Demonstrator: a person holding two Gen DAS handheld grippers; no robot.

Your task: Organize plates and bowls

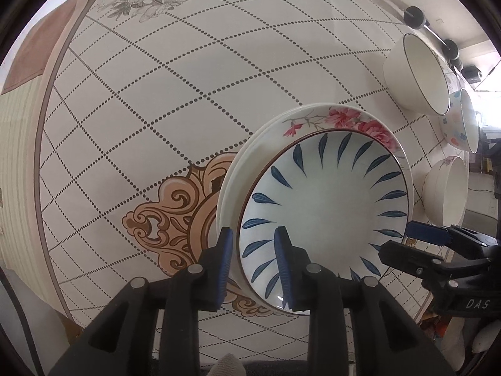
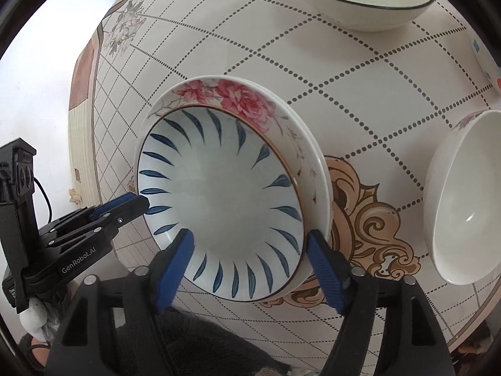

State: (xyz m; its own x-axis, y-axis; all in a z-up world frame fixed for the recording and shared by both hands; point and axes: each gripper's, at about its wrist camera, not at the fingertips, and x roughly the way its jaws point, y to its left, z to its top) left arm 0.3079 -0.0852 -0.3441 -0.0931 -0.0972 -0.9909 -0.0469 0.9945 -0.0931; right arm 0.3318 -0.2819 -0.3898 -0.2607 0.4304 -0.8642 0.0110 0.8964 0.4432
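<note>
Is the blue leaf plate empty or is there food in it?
Empty. The blue leaf plate shows only its bare white middle in both views; it sits on the flower plate.
</note>
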